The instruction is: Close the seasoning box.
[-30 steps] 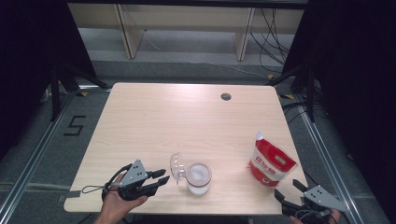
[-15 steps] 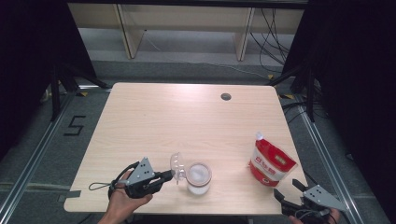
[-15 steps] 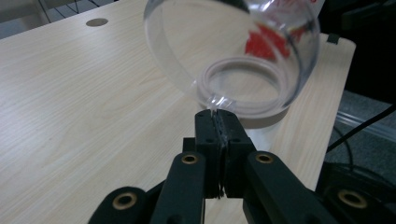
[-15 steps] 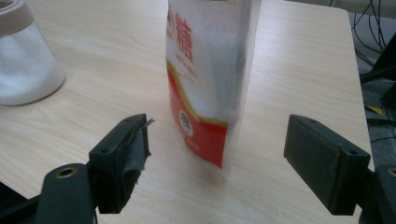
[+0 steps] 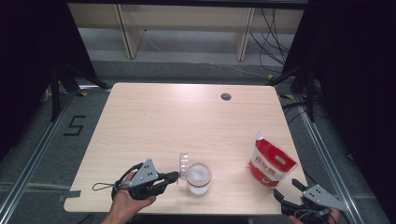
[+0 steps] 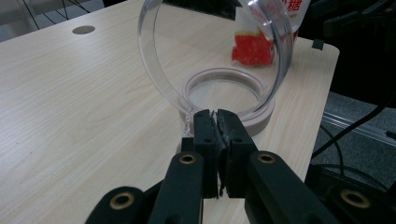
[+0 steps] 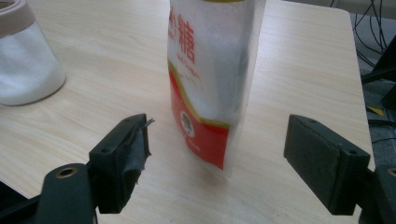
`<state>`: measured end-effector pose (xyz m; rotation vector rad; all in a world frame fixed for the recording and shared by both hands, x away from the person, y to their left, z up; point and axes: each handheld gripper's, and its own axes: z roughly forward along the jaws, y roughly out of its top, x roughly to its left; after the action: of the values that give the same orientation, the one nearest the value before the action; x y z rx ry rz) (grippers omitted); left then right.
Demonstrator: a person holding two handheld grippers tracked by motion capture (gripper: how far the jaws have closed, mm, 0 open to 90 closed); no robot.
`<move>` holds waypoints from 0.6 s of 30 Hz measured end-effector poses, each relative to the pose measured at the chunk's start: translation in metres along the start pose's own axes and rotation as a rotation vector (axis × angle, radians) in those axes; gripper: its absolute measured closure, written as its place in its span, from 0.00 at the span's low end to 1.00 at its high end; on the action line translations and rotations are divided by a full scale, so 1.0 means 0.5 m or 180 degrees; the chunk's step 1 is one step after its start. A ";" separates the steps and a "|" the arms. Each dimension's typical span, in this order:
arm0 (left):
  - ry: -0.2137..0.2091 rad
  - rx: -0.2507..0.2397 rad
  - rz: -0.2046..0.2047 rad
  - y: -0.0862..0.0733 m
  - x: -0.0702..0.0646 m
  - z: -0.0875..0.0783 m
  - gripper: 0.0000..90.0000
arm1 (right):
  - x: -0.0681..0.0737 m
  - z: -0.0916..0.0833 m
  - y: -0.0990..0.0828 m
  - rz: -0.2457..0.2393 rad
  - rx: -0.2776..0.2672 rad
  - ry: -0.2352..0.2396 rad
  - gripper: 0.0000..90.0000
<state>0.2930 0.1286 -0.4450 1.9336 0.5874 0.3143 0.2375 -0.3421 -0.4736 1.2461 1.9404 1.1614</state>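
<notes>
Both jaws of your left gripper (image 6: 217,122) pinch the round clear plastic lid (image 6: 215,51); your right gripper (image 7: 217,161), spread wide, faces the red-and-white standing pouch (image 7: 210,79).

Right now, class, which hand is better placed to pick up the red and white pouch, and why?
The right. Its tongs are open with the pouch standing between them, while the left tongs are shut on the jar's clear lid.

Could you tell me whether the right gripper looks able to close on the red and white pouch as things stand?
Probably yes. The right gripper is open, its jaws either side of the upright pouch with bare table between, and the jar stands well aside.
</notes>
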 end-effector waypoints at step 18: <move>-0.0006 -0.0006 -0.0058 -0.008 0.002 -0.006 0.79 | 0.003 0.003 0.002 -0.0074 -0.0010 -0.0001 0.26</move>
<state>0.2913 0.1330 -0.4475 1.9255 0.6029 0.3013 0.2386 -0.3399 -0.4735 1.2189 1.9469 1.1521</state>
